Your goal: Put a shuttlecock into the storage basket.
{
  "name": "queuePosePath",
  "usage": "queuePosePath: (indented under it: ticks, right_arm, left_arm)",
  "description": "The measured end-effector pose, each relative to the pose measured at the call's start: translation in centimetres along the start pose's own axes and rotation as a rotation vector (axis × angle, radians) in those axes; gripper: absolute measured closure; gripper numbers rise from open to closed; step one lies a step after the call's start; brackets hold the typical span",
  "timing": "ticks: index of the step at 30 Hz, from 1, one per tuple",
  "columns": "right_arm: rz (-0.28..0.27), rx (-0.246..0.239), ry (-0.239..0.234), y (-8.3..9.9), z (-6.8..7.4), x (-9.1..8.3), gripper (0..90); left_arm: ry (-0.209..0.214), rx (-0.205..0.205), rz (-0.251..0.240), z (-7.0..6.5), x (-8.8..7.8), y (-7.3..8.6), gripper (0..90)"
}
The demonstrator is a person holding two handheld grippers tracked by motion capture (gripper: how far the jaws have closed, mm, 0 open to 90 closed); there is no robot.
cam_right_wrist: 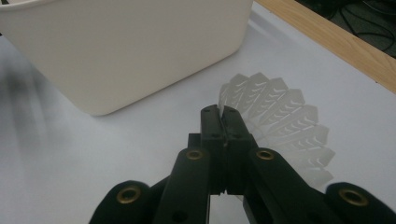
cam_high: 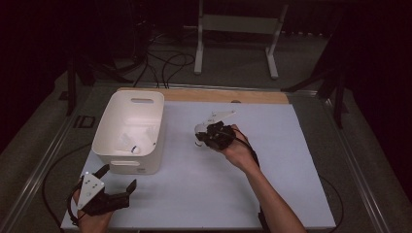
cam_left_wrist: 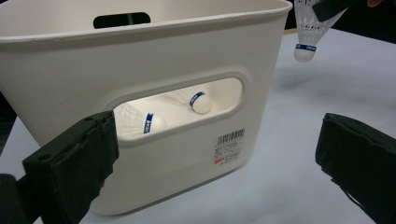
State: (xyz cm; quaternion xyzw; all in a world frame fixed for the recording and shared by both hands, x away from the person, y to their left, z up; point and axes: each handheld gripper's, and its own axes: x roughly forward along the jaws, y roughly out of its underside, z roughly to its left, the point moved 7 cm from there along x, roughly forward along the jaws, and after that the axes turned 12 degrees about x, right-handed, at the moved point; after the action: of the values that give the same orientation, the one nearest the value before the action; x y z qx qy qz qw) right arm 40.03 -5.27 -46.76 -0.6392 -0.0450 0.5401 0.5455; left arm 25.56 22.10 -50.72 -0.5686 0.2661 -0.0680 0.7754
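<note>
White plastic shuttlecock [cam_right_wrist: 285, 126] hangs pinched by its skirt in the right gripper [cam_right_wrist: 223, 114], above the table [cam_high: 272, 194] just right of the white bin [cam_high: 109, 141]. Two more shuttlecocks [cam_left_wrist: 198, 100] lie inside the bin. Near the bin's front wall, the left gripper [cam_high: 118, 178] stands spread wide and empty.

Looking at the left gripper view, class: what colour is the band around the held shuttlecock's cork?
Blue, with white lettering, on the shuttlecock; the left gripper view shows it best.
</note>
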Motion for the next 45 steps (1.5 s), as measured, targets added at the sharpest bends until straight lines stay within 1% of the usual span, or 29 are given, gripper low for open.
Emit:
queuePosePath:
  ticks: [12, 25, 32, 45]
  right_arm:
    - [-0.017, -0.011, 0.002, -0.8, 0.3, -0.4, 89.6]
    - [-0.032, -0.010, 0.006, -1.4, 0.4, -0.7, 89.5]
    - [-0.034, -0.021, 0.010, -1.6, 0.5, -0.8, 89.6]
    - [-0.039, -0.024, 0.019, -1.9, 0.6, -1.1, 89.6]
  left_arm:
    - [0.000, 0.000, -0.001, 0.0, 0.0, 0.0, 0.0]
    - [0.000, 0.000, -0.001, 0.0, 0.0, 0.0, 0.0]
    - [0.001, 0.000, 0.000, 0.0, 0.0, 0.0, 0.0]
    - [0.002, 0.000, 0.001, 0.0, 0.0, 0.0, 0.0]
